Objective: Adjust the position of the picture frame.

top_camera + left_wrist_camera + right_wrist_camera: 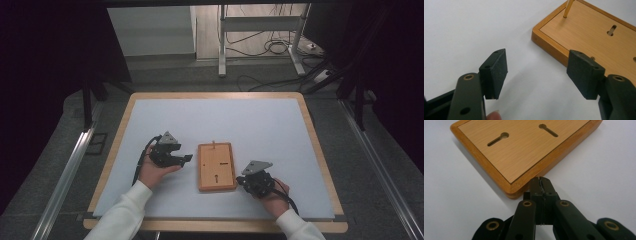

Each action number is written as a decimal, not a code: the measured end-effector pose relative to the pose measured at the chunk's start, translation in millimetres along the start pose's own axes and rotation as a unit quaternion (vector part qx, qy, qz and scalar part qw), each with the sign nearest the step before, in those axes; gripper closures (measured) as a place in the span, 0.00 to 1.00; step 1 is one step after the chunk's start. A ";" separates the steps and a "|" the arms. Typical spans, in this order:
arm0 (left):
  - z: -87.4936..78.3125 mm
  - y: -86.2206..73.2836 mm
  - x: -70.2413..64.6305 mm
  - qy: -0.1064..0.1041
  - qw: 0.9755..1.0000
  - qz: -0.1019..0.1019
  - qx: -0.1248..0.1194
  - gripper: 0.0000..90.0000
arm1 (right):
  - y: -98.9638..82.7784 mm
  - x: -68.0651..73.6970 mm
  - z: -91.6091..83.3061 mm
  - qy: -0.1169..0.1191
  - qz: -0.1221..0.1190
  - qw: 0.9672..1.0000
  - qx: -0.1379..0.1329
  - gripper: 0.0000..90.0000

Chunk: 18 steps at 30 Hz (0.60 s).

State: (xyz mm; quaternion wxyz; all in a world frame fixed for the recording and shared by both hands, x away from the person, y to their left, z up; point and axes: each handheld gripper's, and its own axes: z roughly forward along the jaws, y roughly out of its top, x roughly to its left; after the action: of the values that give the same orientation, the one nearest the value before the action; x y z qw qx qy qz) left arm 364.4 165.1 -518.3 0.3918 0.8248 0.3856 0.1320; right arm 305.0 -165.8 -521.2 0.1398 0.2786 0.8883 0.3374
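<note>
A flat wooden box [216,166] lies back side up in the middle of the white table, with two keyhole slots and a thin brass peg [568,8] standing near its far edge. My left gripper [186,158] is just left of the box, open, nothing between its pads [496,72]. The box's long side [554,50] runs just beyond its right jaw. My right gripper [241,180] sits at the box's near right corner [511,188], shut with nothing between its jaws, tips [541,182] close to the wood; contact cannot be told.
The white mat [220,120] covers a wood-edged table [320,150]. Beyond the far edge are a metal stand [222,45] and loose cables [272,47] on the floor. Dark curtains flank both sides.
</note>
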 end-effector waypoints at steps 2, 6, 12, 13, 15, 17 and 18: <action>1.3 -0.2 -0.6 0.000 1.000 0.005 0.002 0.37 | -0.3 -0.1 -1.1 0.005 0.003 1.000 -0.004 1.00; 3.1 -0.6 -1.3 0.001 1.000 0.008 0.006 0.37 | 0.0 1.6 -4.3 0.015 0.006 1.000 -0.015 1.00; 3.7 -1.8 -1.1 0.001 1.000 0.007 0.009 0.37 | -1.8 2.3 -4.7 0.015 0.012 1.000 -0.002 1.00; 3.7 -1.9 -1.1 0.000 1.000 0.007 0.009 0.37 | -2.2 2.6 -4.8 0.016 0.012 1.000 -0.001 1.00; 4.2 -2.1 -1.0 -0.001 1.000 0.009 0.012 0.37 | -3.3 3.1 -4.3 0.016 0.008 1.000 0.008 1.00; 4.4 -2.3 -1.7 -0.001 1.000 0.009 0.011 0.37 | -4.7 5.1 -4.4 0.013 0.005 1.000 0.007 1.00; 4.4 -2.2 -1.9 -0.001 1.000 0.010 0.011 0.38 | -4.7 5.9 -5.5 0.012 0.004 1.000 0.005 1.00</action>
State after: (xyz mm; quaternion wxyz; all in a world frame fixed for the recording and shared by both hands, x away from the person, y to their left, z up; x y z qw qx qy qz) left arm 364.2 162.2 -522.7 0.3819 0.8332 0.3780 0.1308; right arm 296.0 -168.1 -520.7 0.1265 0.2784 0.8904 0.3372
